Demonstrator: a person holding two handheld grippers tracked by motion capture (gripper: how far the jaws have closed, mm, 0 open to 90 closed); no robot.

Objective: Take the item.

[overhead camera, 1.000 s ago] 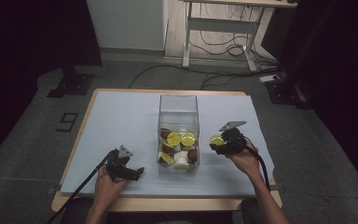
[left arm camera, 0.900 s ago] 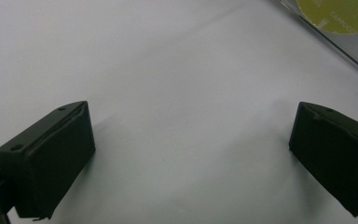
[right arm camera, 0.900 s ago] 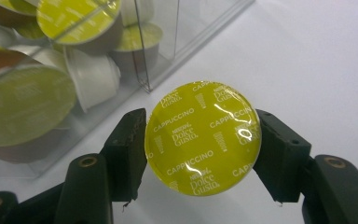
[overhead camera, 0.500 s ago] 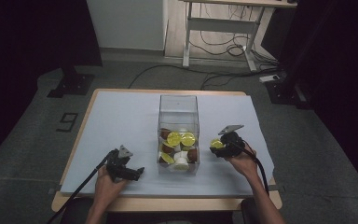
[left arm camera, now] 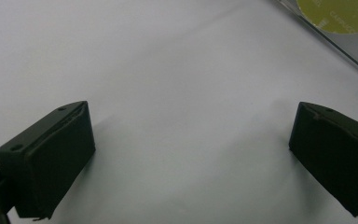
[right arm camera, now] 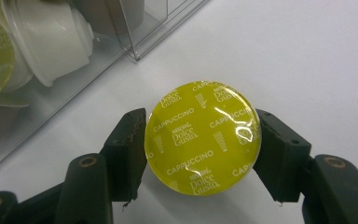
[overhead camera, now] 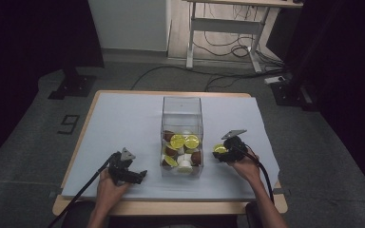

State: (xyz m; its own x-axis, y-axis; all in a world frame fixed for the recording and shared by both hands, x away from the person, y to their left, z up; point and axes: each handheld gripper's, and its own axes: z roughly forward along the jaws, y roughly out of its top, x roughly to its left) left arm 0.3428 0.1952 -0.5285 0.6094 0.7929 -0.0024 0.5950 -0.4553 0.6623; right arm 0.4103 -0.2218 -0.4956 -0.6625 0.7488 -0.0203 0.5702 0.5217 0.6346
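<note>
My right gripper [right arm camera: 200, 144] is shut on a coffee capsule [right arm camera: 203, 142] with a yellow-green foil lid, one black pad on each side of it, low over the white table cover. From above, that capsule [overhead camera: 220, 149] and right gripper [overhead camera: 224, 153] sit just right of the clear plastic box [overhead camera: 182, 105], which holds several capsules [overhead camera: 184, 141], some yellow-lidded, some brown, some white. My left gripper [overhead camera: 138, 176] rests near the table's front left with its jaws wide apart; in the left gripper view [left arm camera: 191, 154] nothing lies between them but bare white cover.
The white cover [overhead camera: 123, 123] spreads over a wooden table [overhead camera: 171, 208]. A corner of the clear box [left arm camera: 335, 42] shows at the top right of the left gripper view. Cables trail from both grippers off the front edge.
My right gripper has sunk a little toward the table with the capsule held in it. The left gripper has stayed where it was.
</note>
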